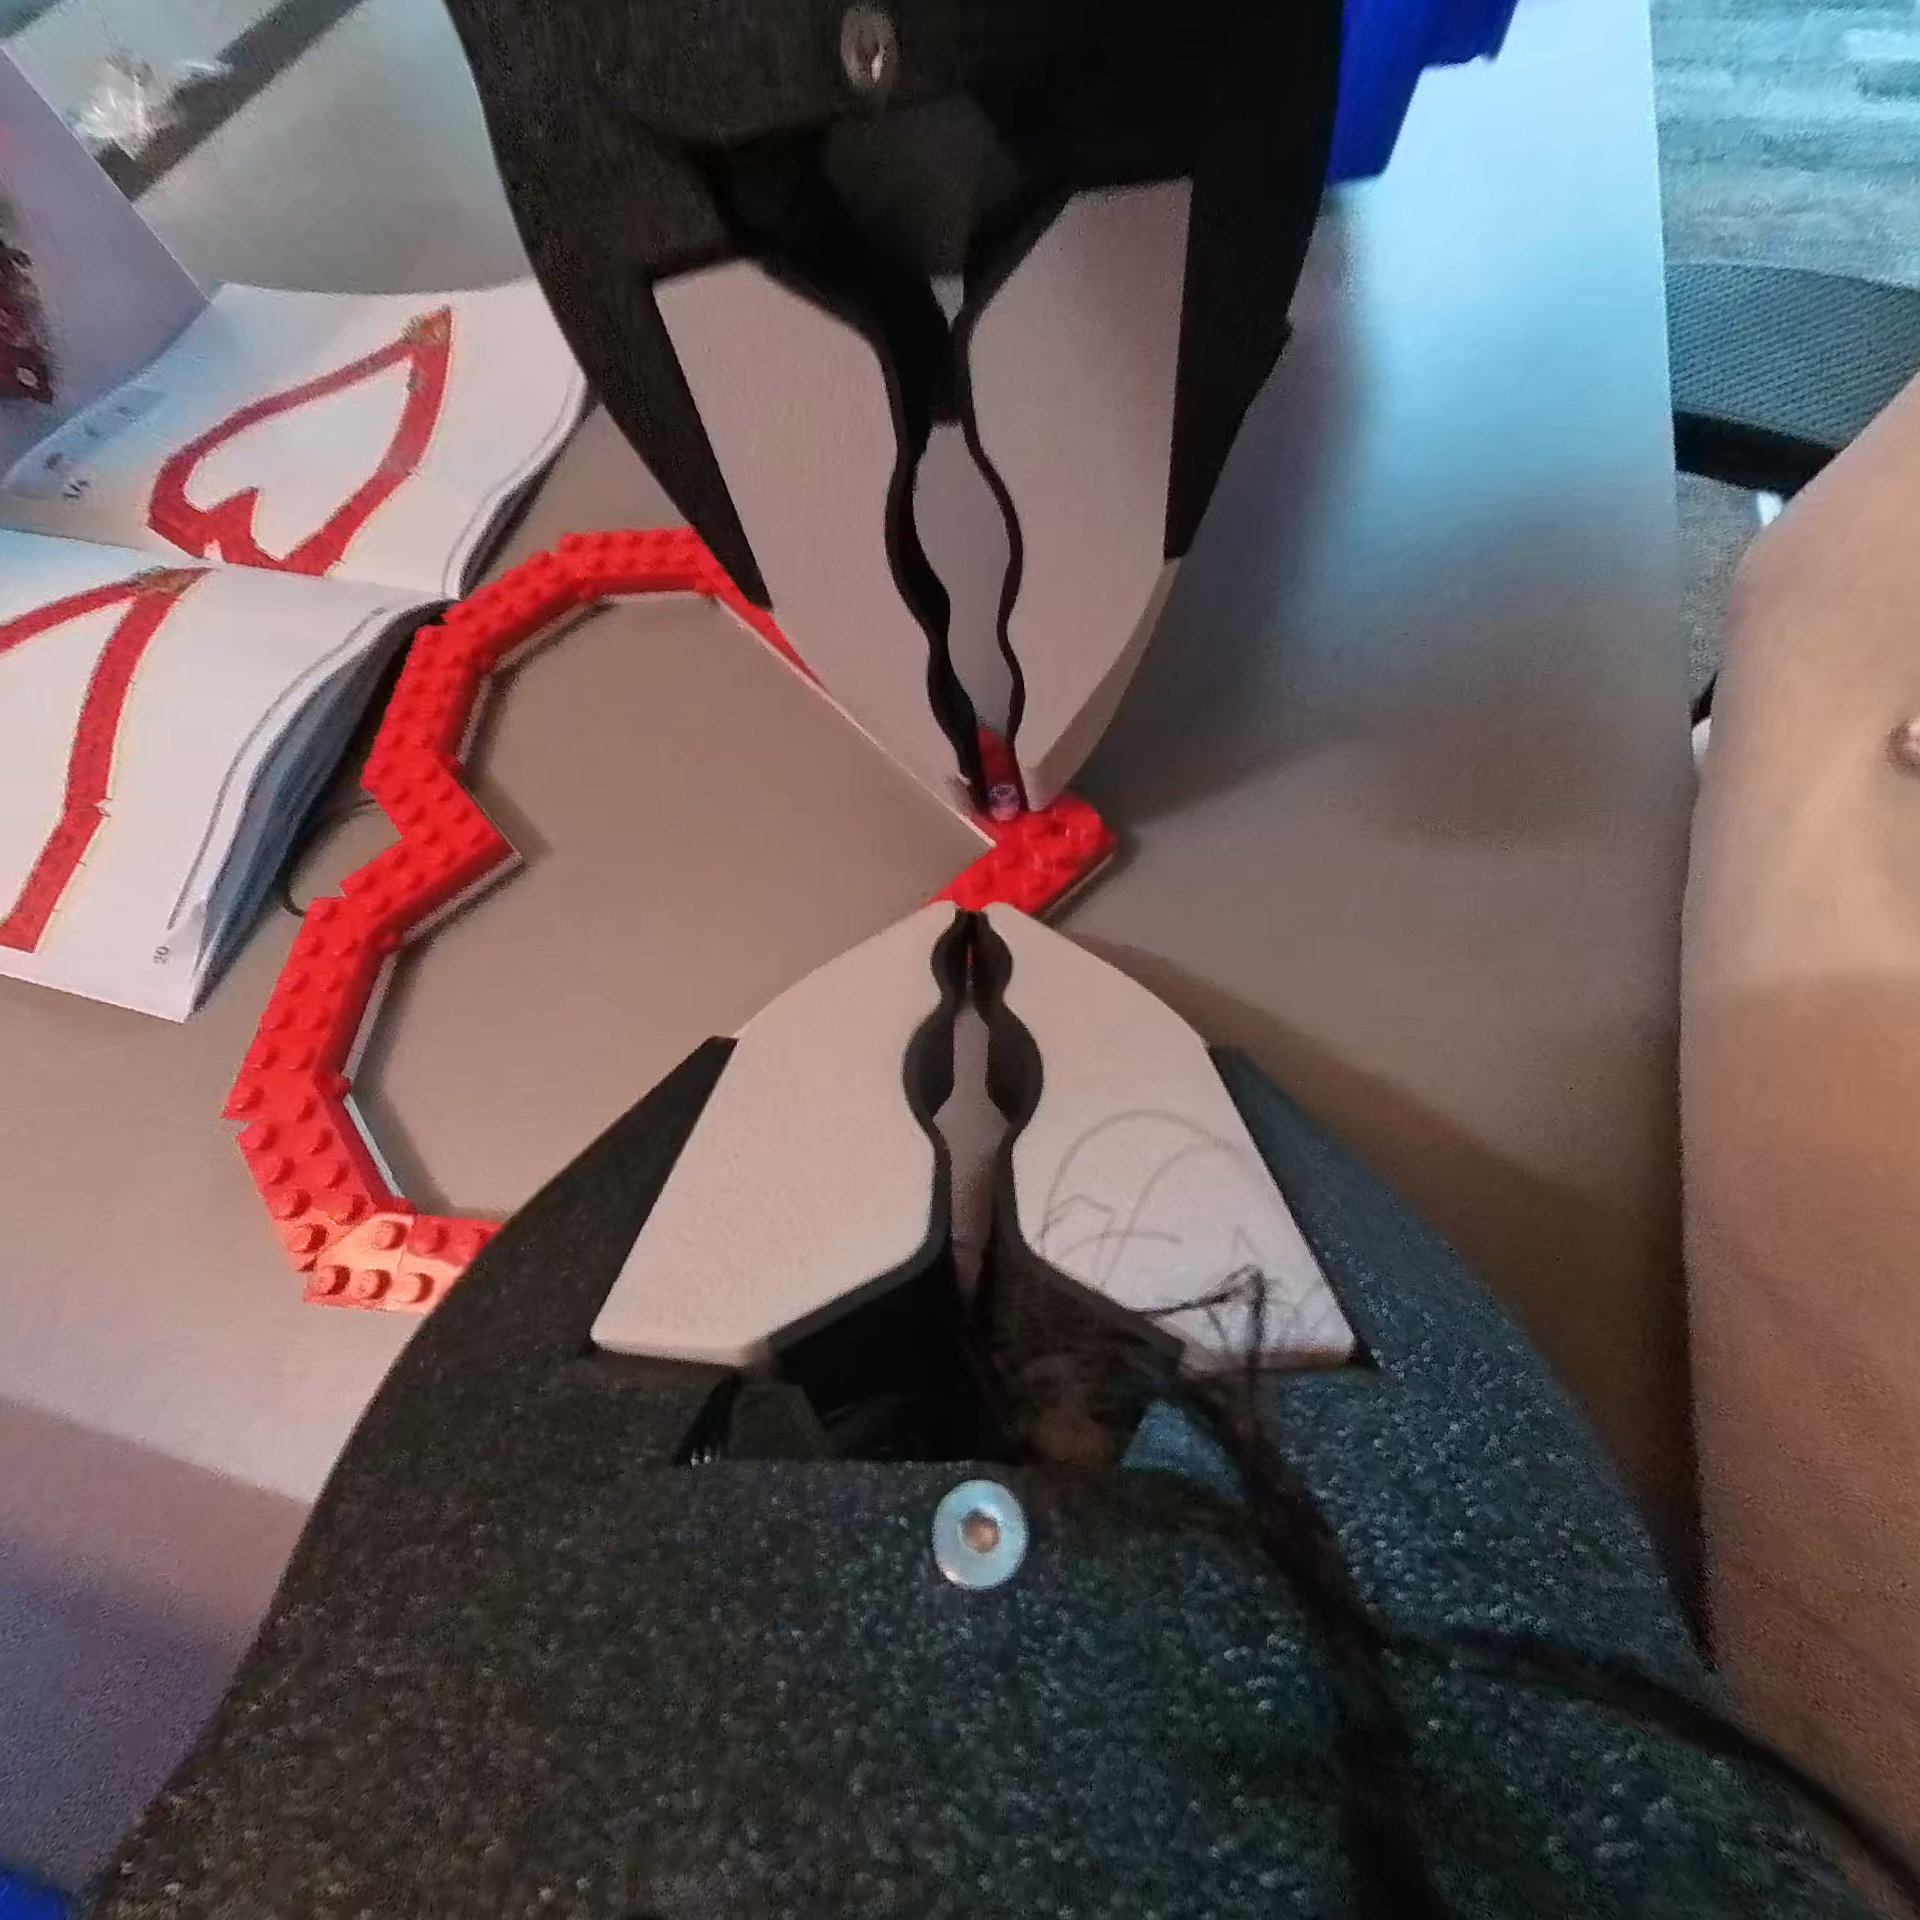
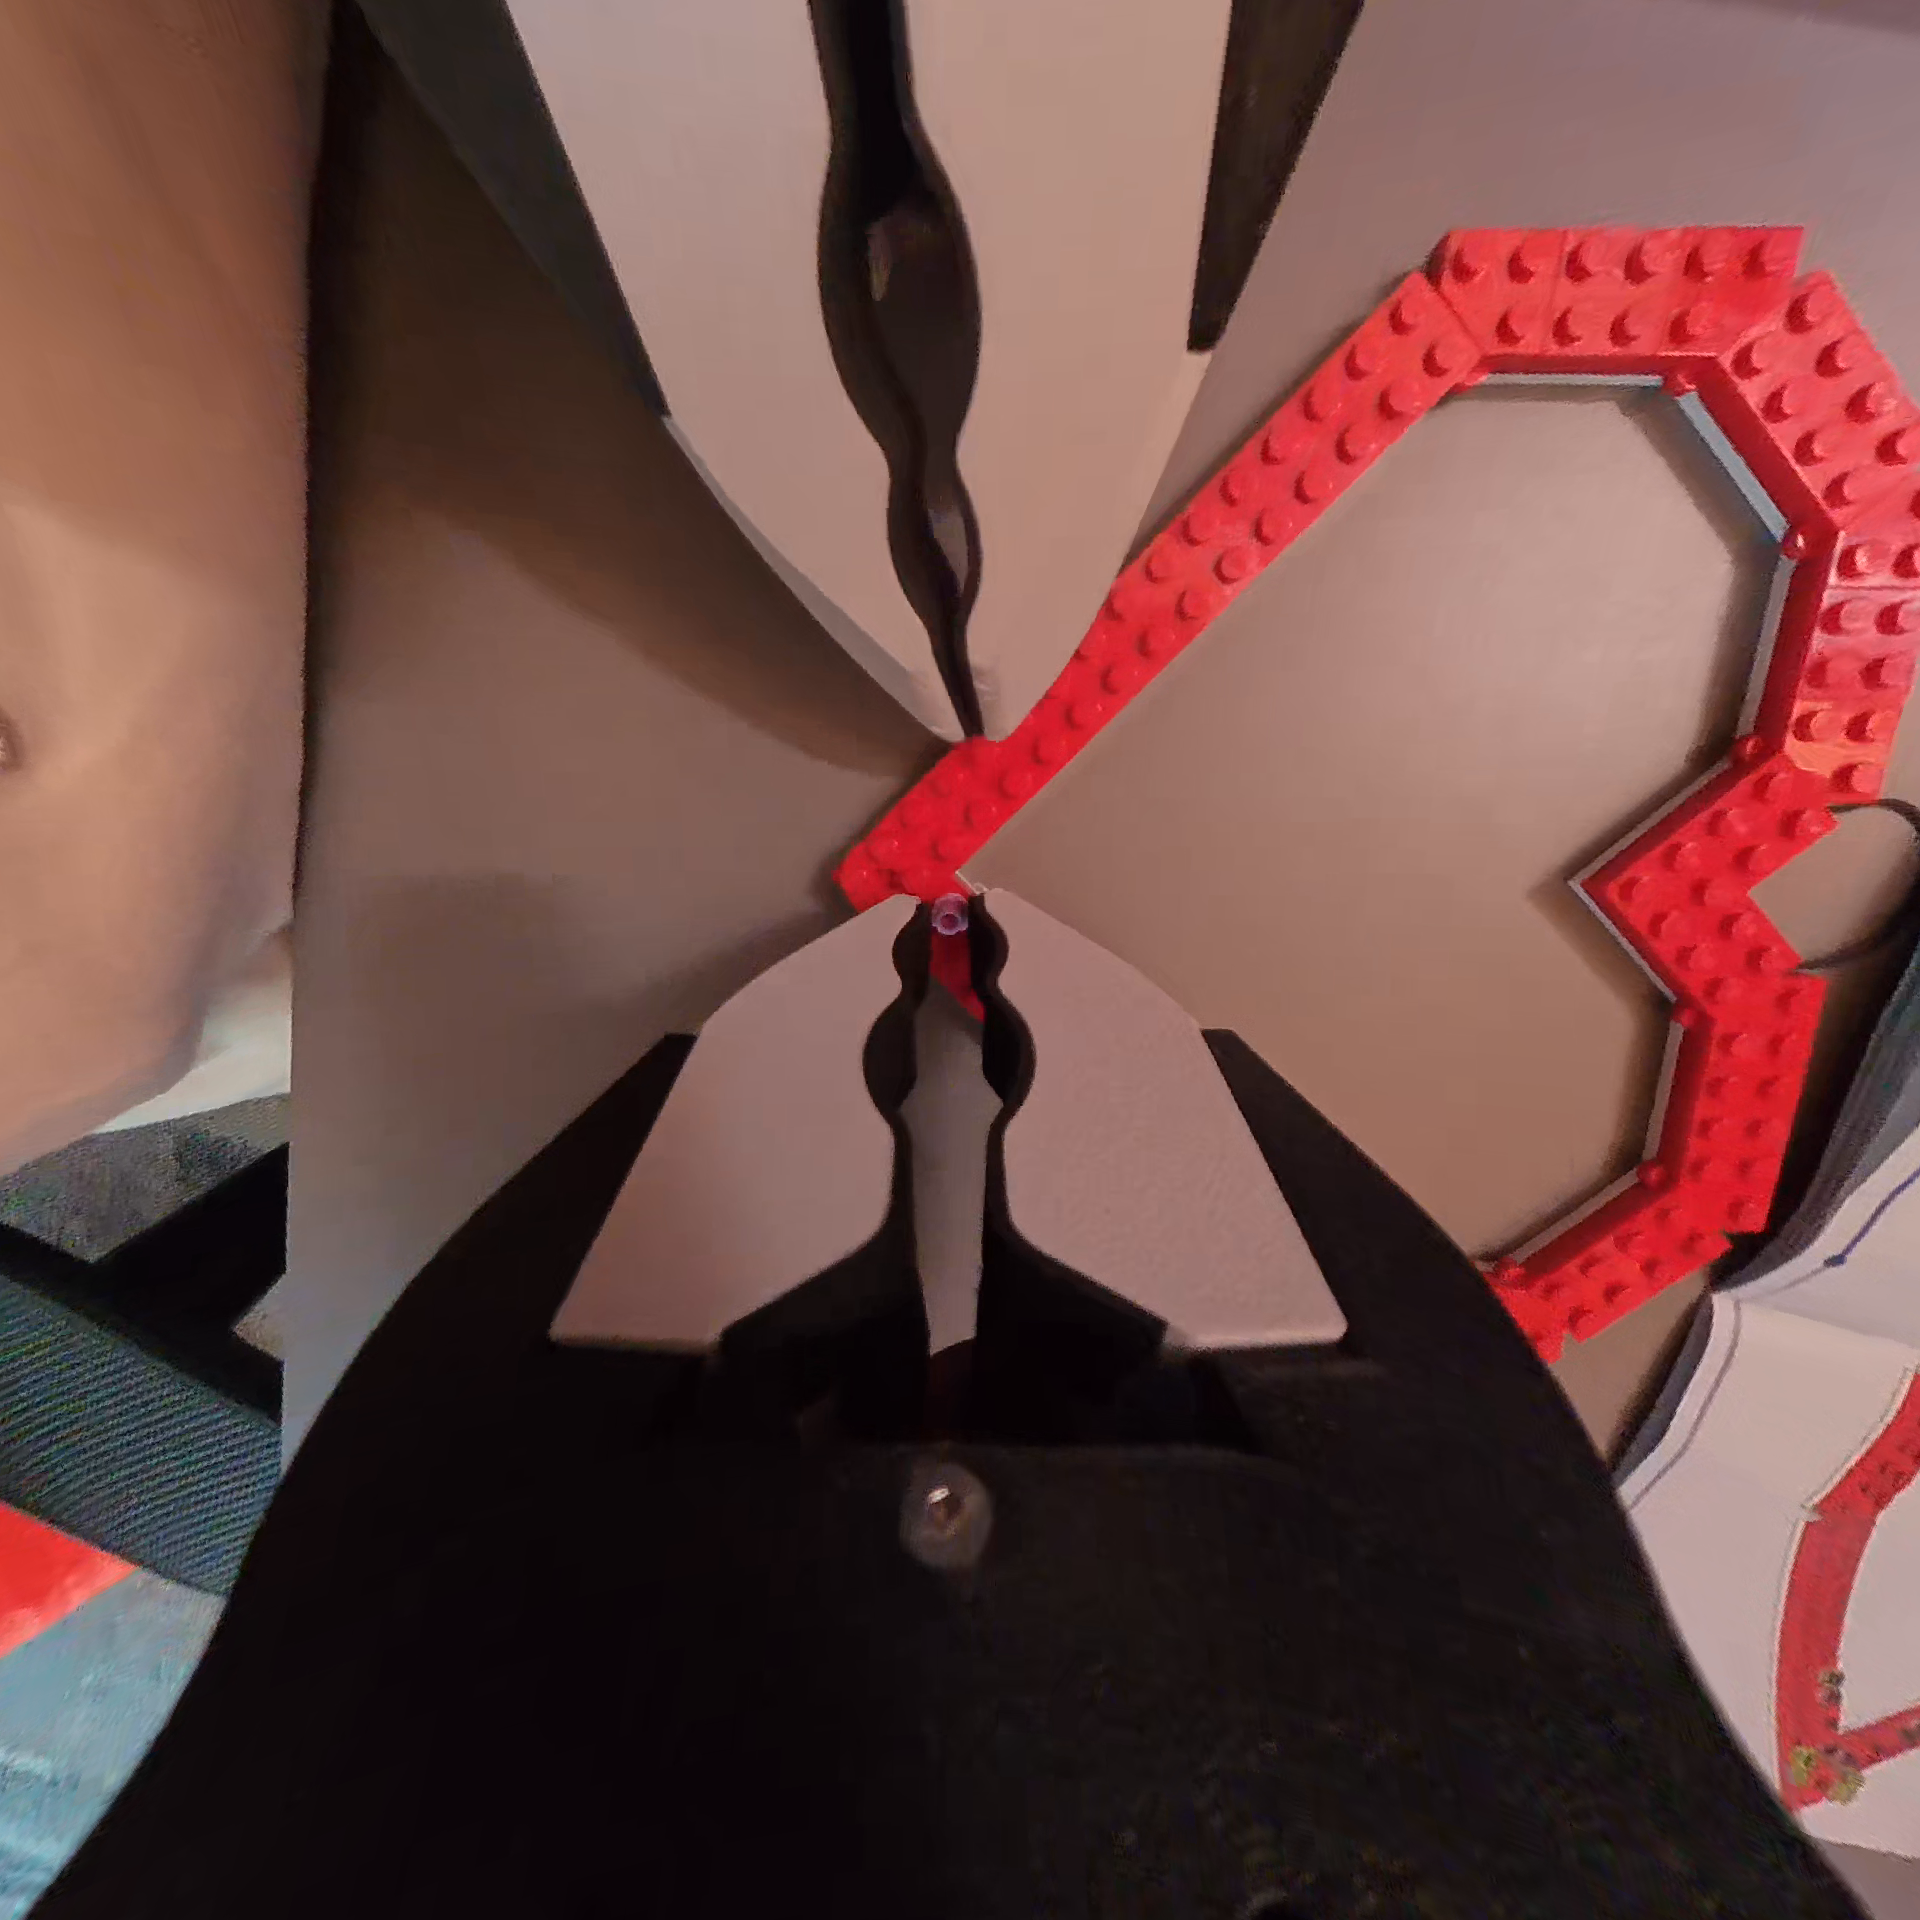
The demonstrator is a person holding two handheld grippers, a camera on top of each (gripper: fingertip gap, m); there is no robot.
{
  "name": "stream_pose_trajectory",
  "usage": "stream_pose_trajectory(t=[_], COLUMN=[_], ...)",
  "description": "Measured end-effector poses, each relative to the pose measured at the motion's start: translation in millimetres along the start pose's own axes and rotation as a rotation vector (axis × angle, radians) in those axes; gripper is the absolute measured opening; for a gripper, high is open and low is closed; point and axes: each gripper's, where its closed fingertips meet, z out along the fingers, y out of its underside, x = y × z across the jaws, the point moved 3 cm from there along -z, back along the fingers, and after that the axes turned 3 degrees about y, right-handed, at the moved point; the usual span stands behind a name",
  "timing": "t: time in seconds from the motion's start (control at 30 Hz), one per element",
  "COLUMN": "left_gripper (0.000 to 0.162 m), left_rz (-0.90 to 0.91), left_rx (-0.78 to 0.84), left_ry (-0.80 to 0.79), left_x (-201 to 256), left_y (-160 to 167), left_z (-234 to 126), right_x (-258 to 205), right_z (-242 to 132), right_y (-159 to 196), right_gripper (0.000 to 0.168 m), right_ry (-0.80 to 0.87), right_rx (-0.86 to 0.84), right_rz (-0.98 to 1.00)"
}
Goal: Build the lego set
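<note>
A red lego heart frame [image 1: 416,790] lies flat on the grey table [image 1: 1351,935]; it also shows in the right wrist view [image 2: 1351,416]. My left gripper [image 1: 971,920] is shut on the edge of the heart's pointed tip [image 1: 1039,857], with a red sliver showing between its fingers. My right gripper [image 2: 951,920] comes in from the opposite side and is shut on a tiny clear lilac round piece [image 2: 948,914]. It holds the piece right at the tip's studs [image 2: 935,821]. Both grippers meet tip to tip there. The piece also shows in the left wrist view [image 1: 1003,798].
An open instruction booklet [image 1: 260,520] with heart pictures lies beside the heart's lobes, also in the right wrist view [image 2: 1818,1558]. A blue bin [image 1: 1392,83] stands at the table's far side. A person's arm [image 1: 1818,935] and a chair are just past the table edge. My left and right fingertips are right by each other.
</note>
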Motion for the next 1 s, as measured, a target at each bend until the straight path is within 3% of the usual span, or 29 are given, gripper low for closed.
stream_pose_trajectory(t=[0.23, 0.37, 0.93, 1.0], left_gripper=[0.000, 0.000, 0.000, 0.001], left_rz=[0.000, 0.079, 0.028, 0.020], left_rx=[0.192, 0.170, 0.267, 0.278], left_ry=[0.021, 0.022, -0.009, -0.014], left_x=[-4.3, 0.3, -6.7, -7.9], left_y=[-19.3, -21.1, -26.7, -27.3], left_z=[-9.9, -2.6, -13.7, -14.9], right_x=[0.0, -0.2, 1.0, 2.6], right_z=[1.4, 1.3, -3.3, -8.5], right_y=[-3.2, -2.7, -1.5, -0.8], right_gripper=[0.007, 0.007, 0.015, 0.008], right_ry=[-0.033, -0.027, -0.030, -0.021], right_rx=[-0.012, 0.002, 0.131, 0.162], right_rz=[-0.015, -0.023, 0.009, 0.023])
